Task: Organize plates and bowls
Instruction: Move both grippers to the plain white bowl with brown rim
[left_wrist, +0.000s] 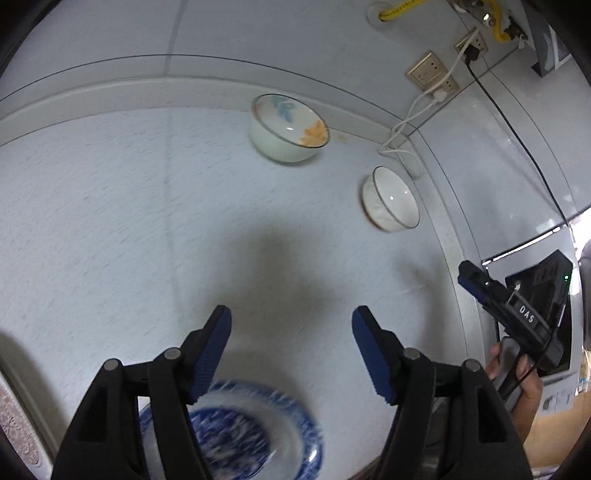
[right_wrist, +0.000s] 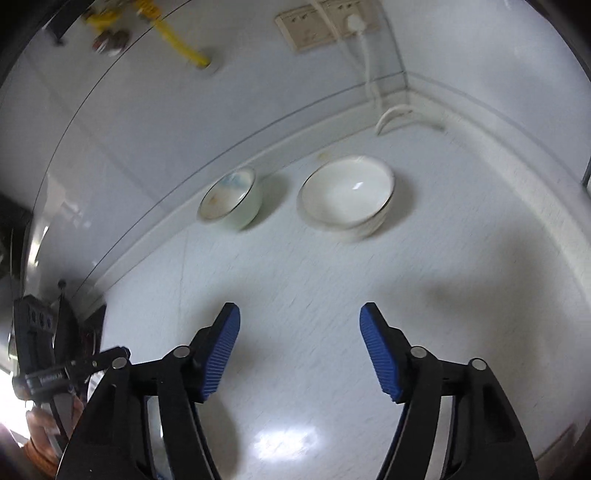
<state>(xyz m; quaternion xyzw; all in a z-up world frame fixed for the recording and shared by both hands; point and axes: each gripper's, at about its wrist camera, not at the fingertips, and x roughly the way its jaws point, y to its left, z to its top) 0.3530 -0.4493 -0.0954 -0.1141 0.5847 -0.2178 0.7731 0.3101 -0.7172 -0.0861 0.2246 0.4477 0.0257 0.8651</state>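
Left wrist: blue-patterned plate (left_wrist: 236, 424) lies below the spread, empty fingers (left_wrist: 212, 354).

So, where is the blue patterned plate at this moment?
In the left wrist view, the blue patterned plate lies on the counter at the bottom edge, under the open left gripper, far from both bowls.

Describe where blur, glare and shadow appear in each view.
Left wrist view: the blue plate at the bottom is motion-smeared; a dark shadow lies on the counter. Right wrist view: the white bowl is slightly smeared; glare sits low on the counter.
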